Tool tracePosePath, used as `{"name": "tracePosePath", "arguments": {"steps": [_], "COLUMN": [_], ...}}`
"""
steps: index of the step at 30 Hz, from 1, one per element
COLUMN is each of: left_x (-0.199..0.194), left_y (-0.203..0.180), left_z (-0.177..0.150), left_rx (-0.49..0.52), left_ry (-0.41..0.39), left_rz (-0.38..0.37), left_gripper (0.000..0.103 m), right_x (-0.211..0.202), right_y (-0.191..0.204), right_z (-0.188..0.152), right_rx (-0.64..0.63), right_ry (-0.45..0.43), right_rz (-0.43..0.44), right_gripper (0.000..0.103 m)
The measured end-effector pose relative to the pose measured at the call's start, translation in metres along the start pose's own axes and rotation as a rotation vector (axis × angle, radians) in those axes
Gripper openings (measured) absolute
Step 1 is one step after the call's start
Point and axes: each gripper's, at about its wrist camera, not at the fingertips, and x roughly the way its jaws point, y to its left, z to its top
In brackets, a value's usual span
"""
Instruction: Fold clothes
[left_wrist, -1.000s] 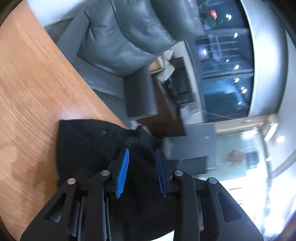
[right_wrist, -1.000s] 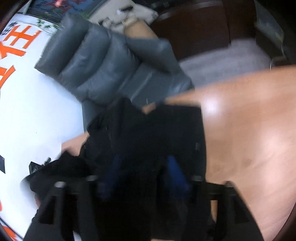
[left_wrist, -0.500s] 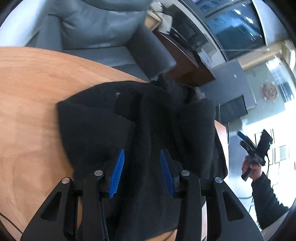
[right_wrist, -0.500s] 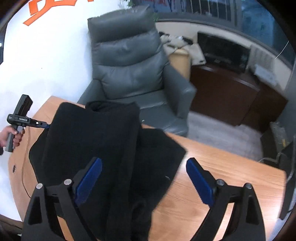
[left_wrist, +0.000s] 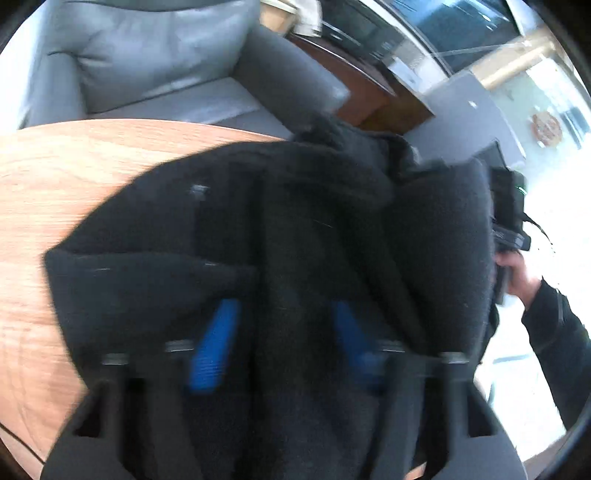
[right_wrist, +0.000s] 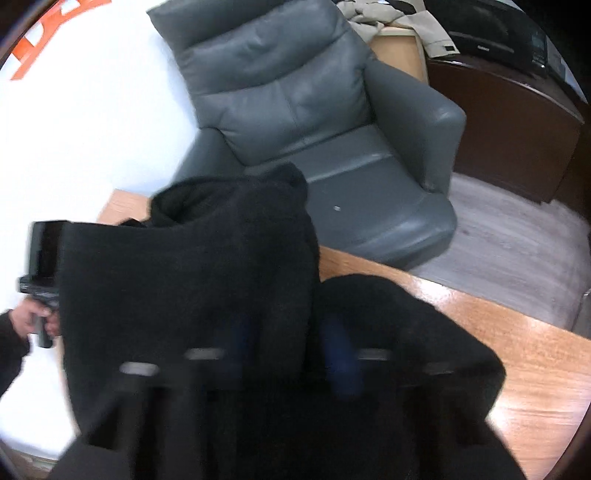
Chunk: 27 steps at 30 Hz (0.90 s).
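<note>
L tool (left_wrist: 282, 343) closing, R tool (right_wrist: 291, 347) closing, both angled down

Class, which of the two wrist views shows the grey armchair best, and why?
The right wrist view: the grey armchair shows nearly whole there, with backrest, seat and both arms. The left wrist view shows only its seat, one arm and lower backrest, cut by the frame.

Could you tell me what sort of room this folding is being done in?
Probably an office lounge or reception room rather than a home: a grey leather armchair faces a wooden table, a dark wooden cabinet stands behind, and large orange lettering marks the white wall.
</note>
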Motion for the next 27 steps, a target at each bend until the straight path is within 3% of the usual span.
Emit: {"name": "tracePosePath", "arguments": {"steps": [2,6,11,15,19,22,24,27], "left_x": [-0.002,-0.004,-0.038,-0.081,-0.104,-0.083,-0.07,-0.073], "left_y": [0.002,-0.005,-0.007,-0.004,0.03,0.072,0.08,0.078], "left_z": [0.0,-0.002,-0.002,-0.004,-0.018,-0.024,-0.027,-0.035], "left_rx": [-0.014,0.029,0.013,0.0,-0.078,-0.197,-0.197,-0.181], "left_ry": [0.003,-0.009,-0.114,-0.235,-0.316,-0.268,-0.238,-0.281], "left_rz": [-0.049,-0.061,-0.132,-0.168,-0.132,-0.08,-0.062,-0.05], "left_gripper": [0.011,0.009,0.008,0.008,0.008,0.009,0.009,0.01], "right_x": [-0.014,-0.058,-0.103,-0.122,-0.107,-0.074,-0.056,-0.05], "right_y": [0.008,0.031,0.055,0.045,-0.003,-0.032,-0.038,-0.042], "right_z": [-0.002,-0.009,-0.013,-0.014,-0.019,-0.027,-0.03,-0.034], "right_rx": [-0.033,-0.118,-0.169,-0.131,0.025,0.107,0.128,0.155], "right_ry": [-0.037,-0.146,-0.282,-0.361,-0.325,-0.221,-0.188,-0.188], "right_rz": [-0.004,-0.027,-0.056,-0.098,-0.155,-0.19,-0.212,-0.231], "right_gripper": [0.01,0.01,0.009,0.009,0.009,0.009,0.013,0.022]}}
